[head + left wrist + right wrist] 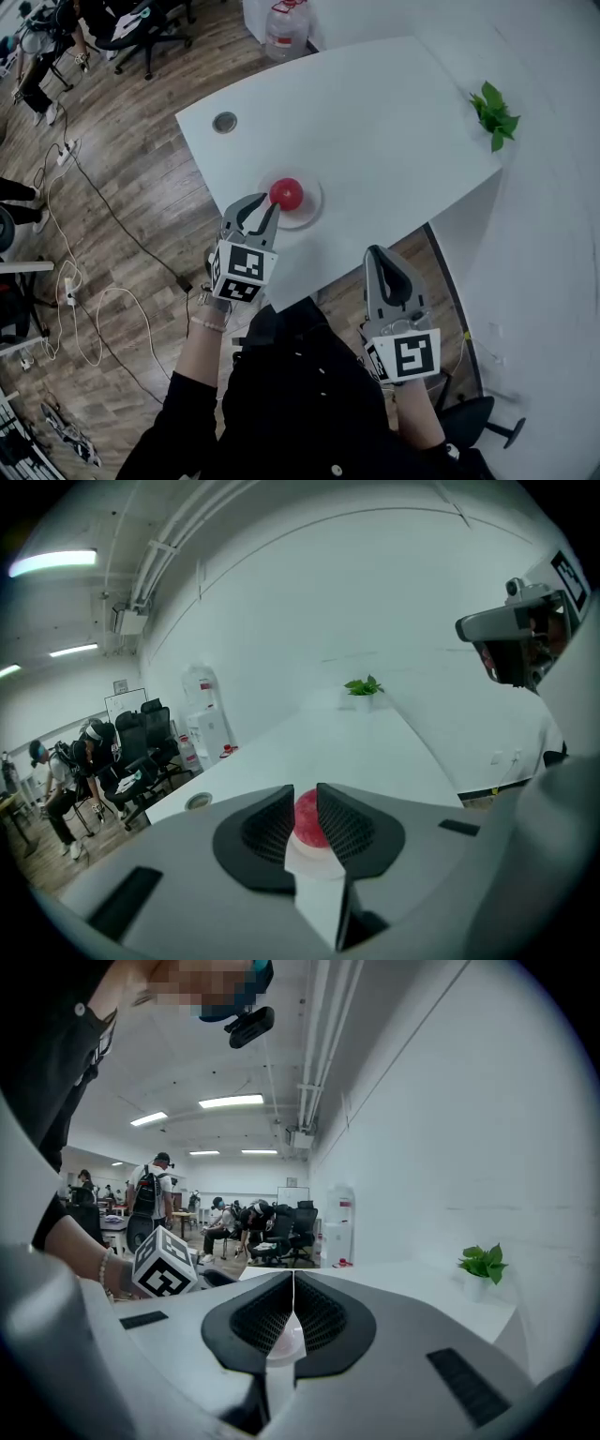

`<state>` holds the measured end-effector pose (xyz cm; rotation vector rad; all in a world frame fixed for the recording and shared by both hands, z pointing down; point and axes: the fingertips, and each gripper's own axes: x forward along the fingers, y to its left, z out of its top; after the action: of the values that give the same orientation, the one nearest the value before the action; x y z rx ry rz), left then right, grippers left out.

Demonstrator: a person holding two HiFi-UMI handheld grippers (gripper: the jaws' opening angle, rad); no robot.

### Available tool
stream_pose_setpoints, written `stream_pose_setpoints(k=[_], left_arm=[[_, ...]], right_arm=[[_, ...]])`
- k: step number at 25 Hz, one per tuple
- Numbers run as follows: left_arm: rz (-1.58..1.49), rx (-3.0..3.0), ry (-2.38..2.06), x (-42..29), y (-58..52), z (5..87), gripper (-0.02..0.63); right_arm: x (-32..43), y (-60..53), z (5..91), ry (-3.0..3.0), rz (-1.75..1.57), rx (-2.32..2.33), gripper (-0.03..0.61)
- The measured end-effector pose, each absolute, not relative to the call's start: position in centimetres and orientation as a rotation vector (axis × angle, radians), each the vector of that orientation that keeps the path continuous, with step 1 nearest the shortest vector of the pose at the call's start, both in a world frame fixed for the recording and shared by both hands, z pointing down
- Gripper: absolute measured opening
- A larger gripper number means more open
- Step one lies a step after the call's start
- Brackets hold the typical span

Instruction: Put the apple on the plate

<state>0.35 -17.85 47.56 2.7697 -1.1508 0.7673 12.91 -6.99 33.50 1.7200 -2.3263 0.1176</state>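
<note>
A red apple point(286, 193) sits on a small white plate point(309, 212) near the front edge of the white table point(375, 122). My left gripper point(270, 203) hovers just short of the apple, on its near left side. Its jaws stand a narrow gap apart with nothing between them. In the left gripper view the apple point(307, 819) and plate point(315, 862) show through that gap, beyond the left gripper point(306, 794). My right gripper point(378, 251) hangs off the table's front edge with its jaws touching. In its own view the right gripper point(293, 1279) holds nothing.
A potted plant point(494, 114) stands at the table's far right end by the white wall. A round cable grommet point(224, 122) is set in the table's left corner. A water bottle point(286, 28), office chairs point(141, 28) and people lie beyond; cables point(66, 281) trail over the wooden floor.
</note>
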Motion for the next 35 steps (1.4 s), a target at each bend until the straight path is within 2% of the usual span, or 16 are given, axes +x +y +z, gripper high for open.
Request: stream_pose_setpoints(k=[3,7,22,35], left_arm=[[0.745,2.8,-1.155,-0.1,-17.4,46.1,0.045],[0.728,2.812,-1.197,-0.9,-17.0,44.3,0.027],[0.684,2.834,-1.344,-4.0,-14.3,37.4,0.02],[0.616,2.781,-1.427,-7.1,-11.6,35.1,0.02]], right_arm=[[12.5,-7.3,33.1,-2.341,0.101,1.71,0.041],[12.0,-7.8,32.7,-2.362,0.078,1.694,0.041],[10.4,-8.8,31.2,-2.441,0.012,1.626,0.041],[8.8,-9.1,30.5,-2.47,-0.023,1.582,0.041]])
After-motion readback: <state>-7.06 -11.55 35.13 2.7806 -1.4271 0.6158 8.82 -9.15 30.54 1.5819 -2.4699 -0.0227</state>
